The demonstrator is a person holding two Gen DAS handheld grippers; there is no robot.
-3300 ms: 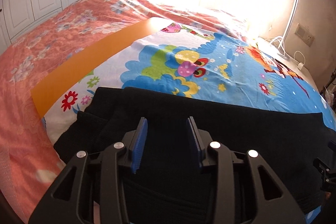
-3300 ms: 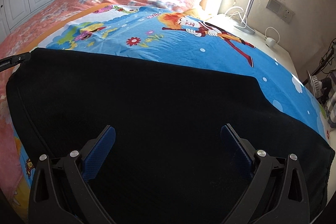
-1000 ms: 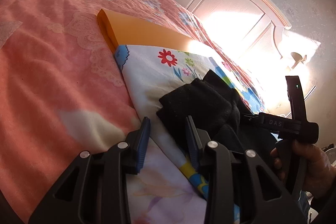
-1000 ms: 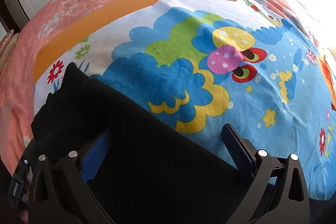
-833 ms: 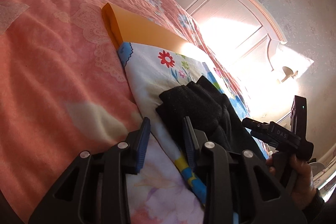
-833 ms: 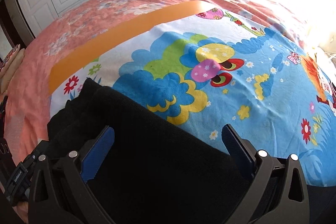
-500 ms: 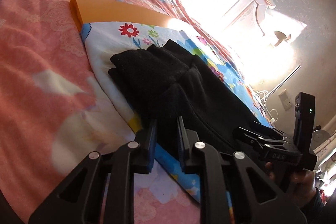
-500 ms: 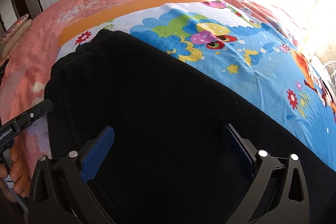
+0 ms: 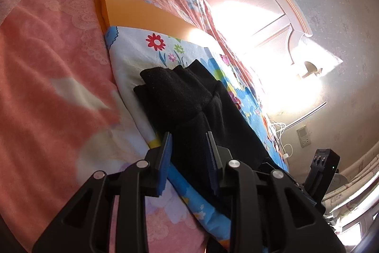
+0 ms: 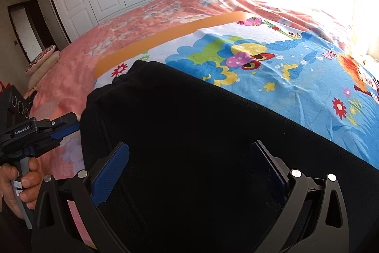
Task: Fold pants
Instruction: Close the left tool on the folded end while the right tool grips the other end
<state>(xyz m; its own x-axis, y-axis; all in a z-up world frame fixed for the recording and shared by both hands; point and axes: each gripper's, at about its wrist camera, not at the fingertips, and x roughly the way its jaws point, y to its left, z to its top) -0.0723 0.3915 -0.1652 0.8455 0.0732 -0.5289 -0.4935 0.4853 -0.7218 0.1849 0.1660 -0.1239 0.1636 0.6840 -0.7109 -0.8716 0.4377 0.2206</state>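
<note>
Pants [image 10: 201, 146] run off frame; left tongs [image 9: 188, 146] just parted, perhaps touching; right tongs [image 10: 193, 166] wide apart.

Your left gripper [image 9: 188, 146] squeezed almost closed, then just opened again, with the black pants [image 9: 180, 96] edge between its jaws. Your right gripper [image 10: 189, 160] slid back over the pants.

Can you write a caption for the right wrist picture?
Open right hand-held gripper over black pants on a cartoon sheet.
</note>
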